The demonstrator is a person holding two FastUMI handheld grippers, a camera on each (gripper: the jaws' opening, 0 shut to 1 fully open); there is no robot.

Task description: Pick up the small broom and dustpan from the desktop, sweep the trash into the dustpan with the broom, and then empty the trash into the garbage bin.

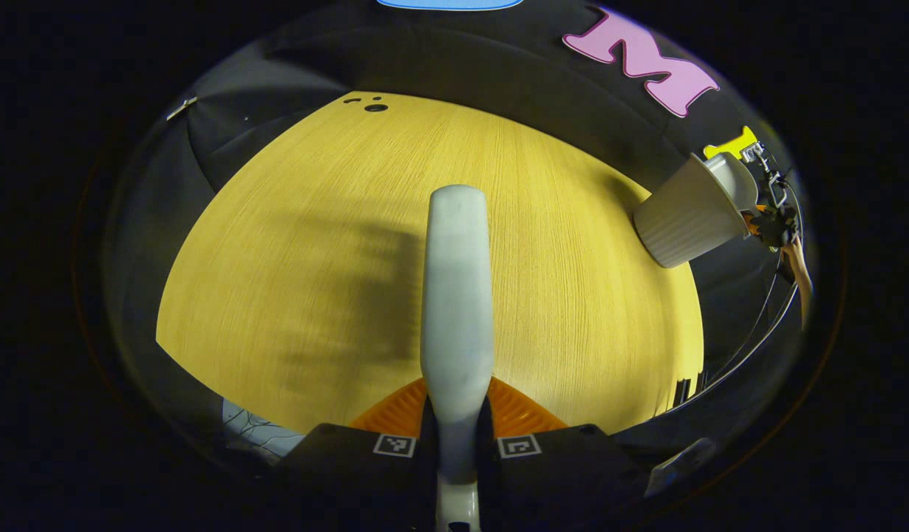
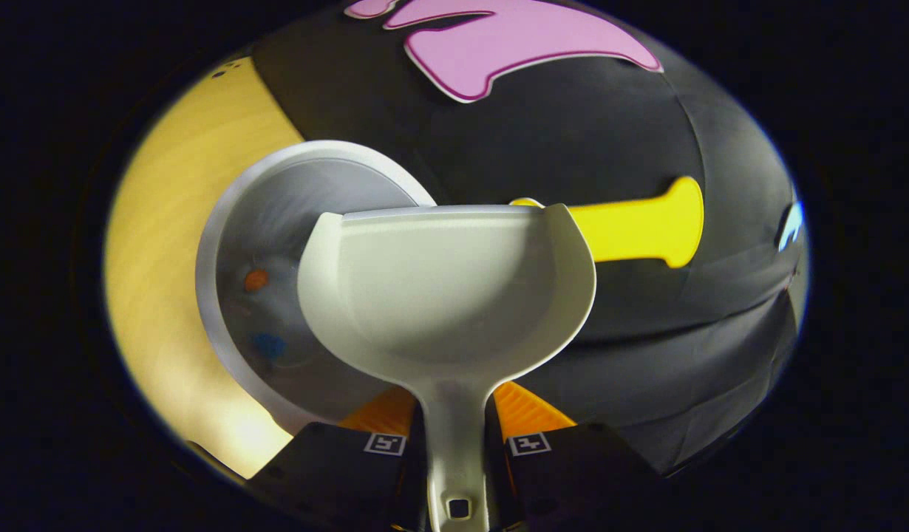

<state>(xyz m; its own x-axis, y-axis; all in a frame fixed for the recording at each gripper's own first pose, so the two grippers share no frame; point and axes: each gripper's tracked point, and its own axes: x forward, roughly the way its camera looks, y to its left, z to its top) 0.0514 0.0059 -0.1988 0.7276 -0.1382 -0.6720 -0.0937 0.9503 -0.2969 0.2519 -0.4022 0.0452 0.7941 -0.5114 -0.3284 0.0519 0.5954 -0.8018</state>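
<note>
The left hand-held gripper [image 1: 456, 443] is clenched on the broom [image 1: 458, 295], both fingers pressing the lower end of its smooth pale handle, which runs straight out over the wooden counter [image 1: 277, 258]. The bristles are out of sight, so I cannot tell how they hang. The right hand-held gripper [image 2: 456, 451] grasps the dustpan [image 2: 447, 295] by its narrow handle, with the scoop held out just above the open mouth of the garbage bin [image 2: 292, 192]. Small orange and blue bits of trash [image 2: 256, 280] lie inside the bin; the scoop itself looks empty.

Both tools look like light, stiff moulded plastic with a glossy, fairly slippery skin, so the flat-sided handle is the sensible place to grip, as done here. The wide scoop sits far ahead of the fingers and would probably twist in the grip if tipped quickly. The bin, seen in the left gripper view near the counter's far right edge [image 1: 687, 214], looks thin-walled and light, so a knock from the pan's rim could shove it or topple it.
</note>
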